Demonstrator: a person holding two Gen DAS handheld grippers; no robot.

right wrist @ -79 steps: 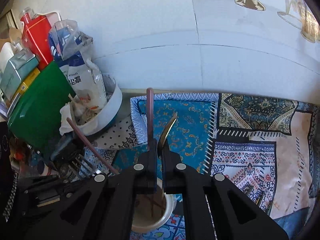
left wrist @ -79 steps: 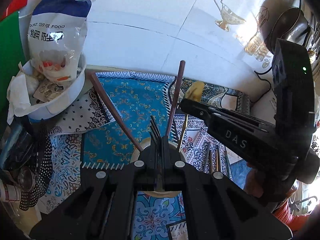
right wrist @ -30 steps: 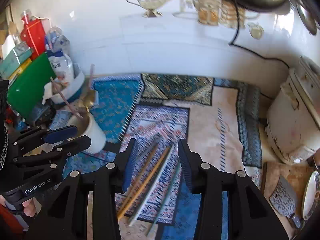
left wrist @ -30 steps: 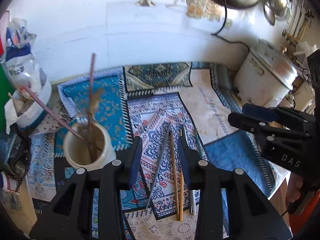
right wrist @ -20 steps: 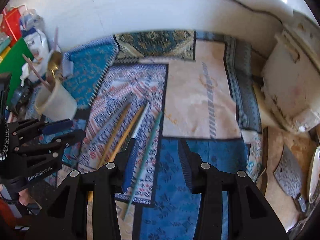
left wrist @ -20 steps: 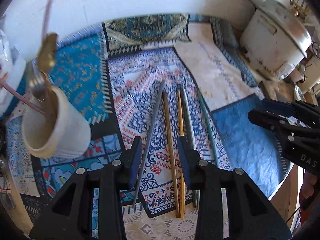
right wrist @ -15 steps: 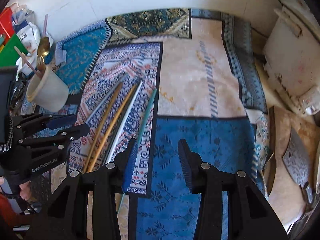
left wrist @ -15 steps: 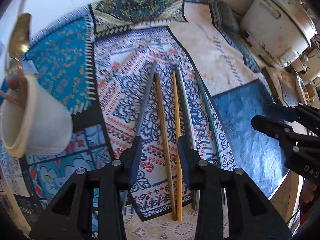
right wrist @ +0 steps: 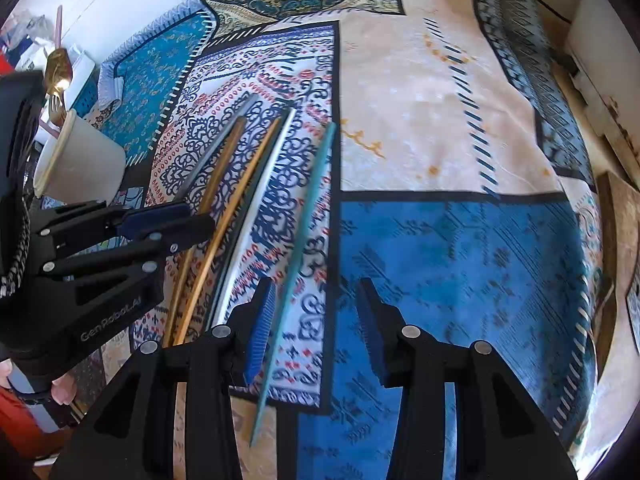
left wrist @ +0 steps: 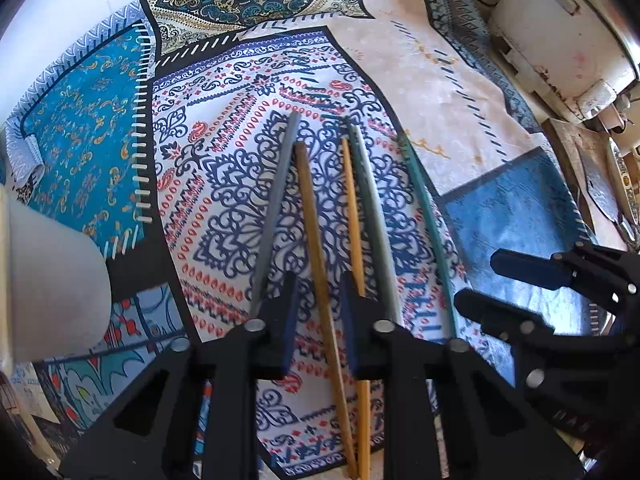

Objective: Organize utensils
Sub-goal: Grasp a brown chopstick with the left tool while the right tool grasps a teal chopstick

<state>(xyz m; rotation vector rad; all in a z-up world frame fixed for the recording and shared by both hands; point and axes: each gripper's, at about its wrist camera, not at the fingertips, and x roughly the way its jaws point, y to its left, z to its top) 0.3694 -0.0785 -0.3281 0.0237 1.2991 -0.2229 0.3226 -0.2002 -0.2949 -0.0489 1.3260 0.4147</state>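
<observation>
Lowered left claw (left wrist: 318, 312) closing around brown chopstick (left wrist: 316, 248), untouched.

Both tools are matte black plastic with silver round screw heads along their jointed linkages. The left gripper (left wrist: 319, 322) and right gripper (right wrist: 315, 334) carry dark blue ribbed pads (right wrist: 261, 326). The left one bears white "GenRobot.AI" lettering and a black-and-white braided cable.

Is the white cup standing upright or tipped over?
Upright. The white cup stands on the patterned cloth with its rim up, and a gold spoon sticks out the top.
</observation>
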